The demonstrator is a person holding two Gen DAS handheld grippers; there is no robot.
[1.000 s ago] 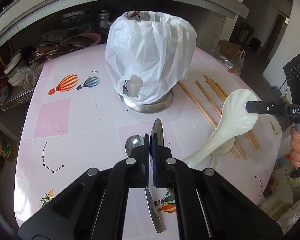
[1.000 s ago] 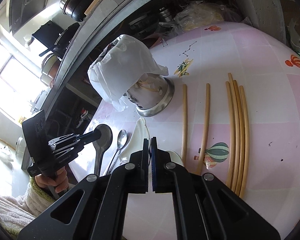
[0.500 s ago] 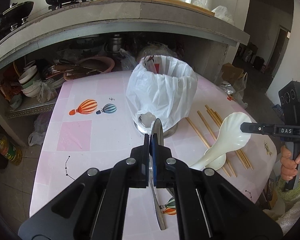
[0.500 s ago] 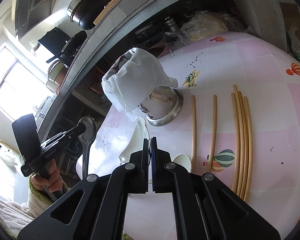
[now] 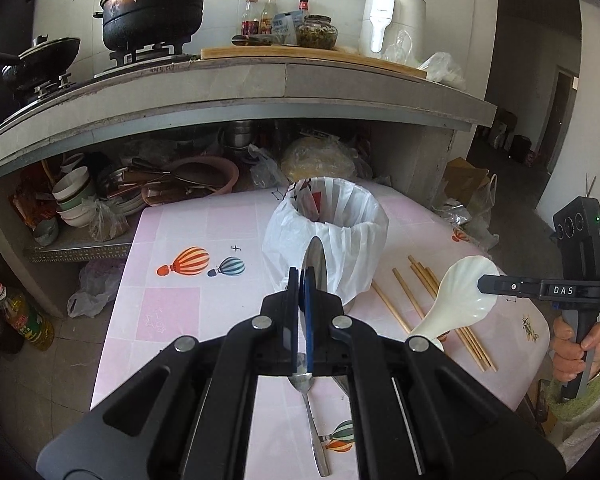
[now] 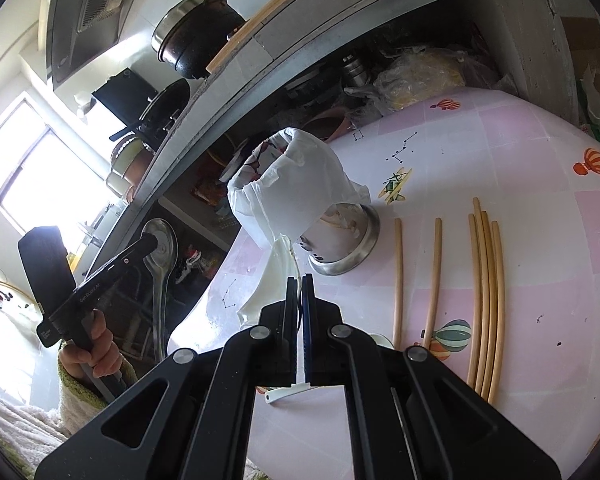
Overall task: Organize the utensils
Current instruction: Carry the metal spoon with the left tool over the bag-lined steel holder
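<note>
Both grippers loaded, held above the pink table (image 5: 172,312). Left gripper (image 5: 304,276) clamped on a steel spoon (image 5: 315,260), bowl up, handle hanging down. Bag-lined utensil holder (image 5: 332,248) stands dead ahead, mouth just beyond the bowl. Right gripper (image 5: 485,283) pinches the white ladle (image 5: 460,300) farther off to the right. Chopsticks (image 6: 486,300) lie loose beside the holder.

Readable lettering: one clear word, one doubtful line.
"DAS" stands in white capitals on the black arm of the right tool (image 5: 480,282), seen from the left wrist. The left tool (image 6: 150,242) carries small white print along its arm, seemingly "GenRobot.AI"; the bottle labels on the counter are illegible.
</note>
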